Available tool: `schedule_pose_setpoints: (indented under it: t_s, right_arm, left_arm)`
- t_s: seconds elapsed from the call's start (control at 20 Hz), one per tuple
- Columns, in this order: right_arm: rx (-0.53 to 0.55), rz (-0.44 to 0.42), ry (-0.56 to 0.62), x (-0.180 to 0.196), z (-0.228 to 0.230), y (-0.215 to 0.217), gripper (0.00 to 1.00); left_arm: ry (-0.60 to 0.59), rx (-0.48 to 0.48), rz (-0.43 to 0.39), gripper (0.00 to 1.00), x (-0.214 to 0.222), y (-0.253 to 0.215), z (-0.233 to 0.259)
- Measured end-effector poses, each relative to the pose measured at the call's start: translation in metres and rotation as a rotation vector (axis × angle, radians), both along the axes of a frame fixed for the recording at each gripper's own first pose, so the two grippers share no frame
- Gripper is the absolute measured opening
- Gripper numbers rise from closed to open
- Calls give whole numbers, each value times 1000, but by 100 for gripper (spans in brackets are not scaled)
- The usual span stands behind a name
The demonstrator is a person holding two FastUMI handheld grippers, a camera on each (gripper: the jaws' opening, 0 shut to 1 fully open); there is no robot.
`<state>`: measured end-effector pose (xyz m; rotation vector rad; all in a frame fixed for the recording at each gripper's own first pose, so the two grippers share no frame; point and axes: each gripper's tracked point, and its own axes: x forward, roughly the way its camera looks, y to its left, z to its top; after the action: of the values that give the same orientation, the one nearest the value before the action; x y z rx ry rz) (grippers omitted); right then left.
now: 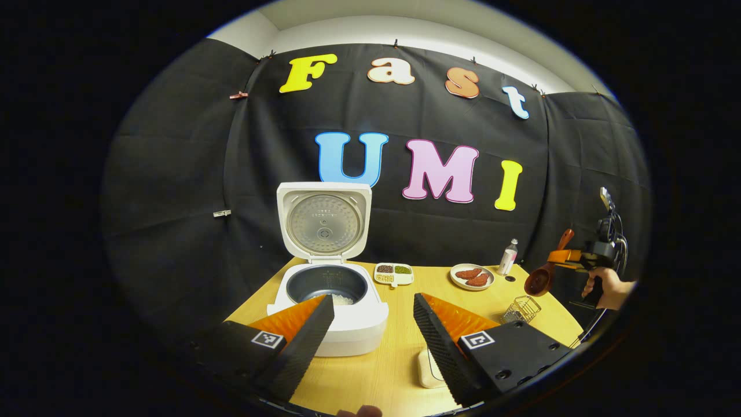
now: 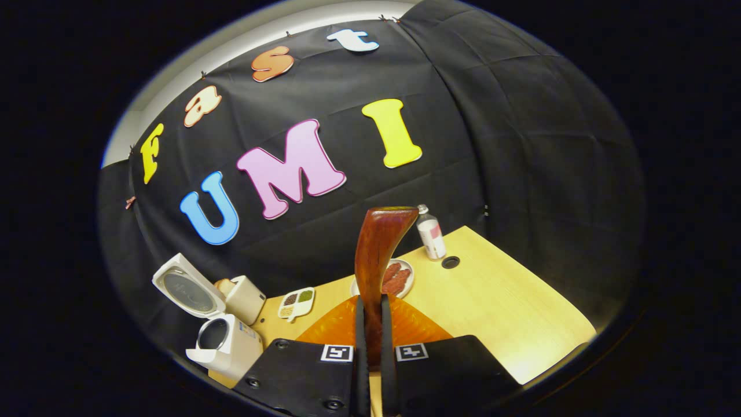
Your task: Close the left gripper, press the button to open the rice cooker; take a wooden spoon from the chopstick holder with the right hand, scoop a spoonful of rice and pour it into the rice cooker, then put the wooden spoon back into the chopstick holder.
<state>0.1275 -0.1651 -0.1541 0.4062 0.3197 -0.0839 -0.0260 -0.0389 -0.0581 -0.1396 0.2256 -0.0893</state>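
Rice cooker (image 1: 330, 301) stood lid-up with some rice already in the pot; right gripper (image 2: 370, 341) was clamped on the wooden spoon (image 2: 376, 255) handle, held in the air well right of the cooker, just above the wire chopstick holder (image 1: 521, 308). Left gripper (image 1: 370, 336) was spread wide and empty, just in front of the cooker. Likely step was the return: I'd line the spoon up over the holder, lower it straight in, and release only once seated.

Even overhead light, sharp focus, strong fisheye bending at edges (glare on the table (image 2: 538, 347)).
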Motion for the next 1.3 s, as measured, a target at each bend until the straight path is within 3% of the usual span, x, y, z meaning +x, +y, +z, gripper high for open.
schedule_pose_setpoints:
  t_s: [0.2, 0.5, 1.05, 1.2, 1.25, 1.3]
  right_arm:
    - [-34, 10, 46, 5, -35, -18, 12]
    - [-117, 95, 101, 15, -76, -15, 12]
    - [-79, 160, 175, 26, -133, -5, 15]
    - [-60, 150, 162, 26, -124, -10, 23]
    - [-54, 141, 161, 25, -122, -13, 28]
    - [-46, 134, 163, 23, -121, -15, 40]
  left_arm:
    - [13, 21, 14, 95, -5, -3, 3]
    - [32, 23, 35, 95, -16, -10, 5]
    - [66, 48, 91, 95, -31, -17, 6]
    - [73, 27, 91, 95, -31, -22, 5]
    - [74, 25, 91, 95, -30, -23, 4]
    - [71, 25, 91, 95, -29, -24, 5]
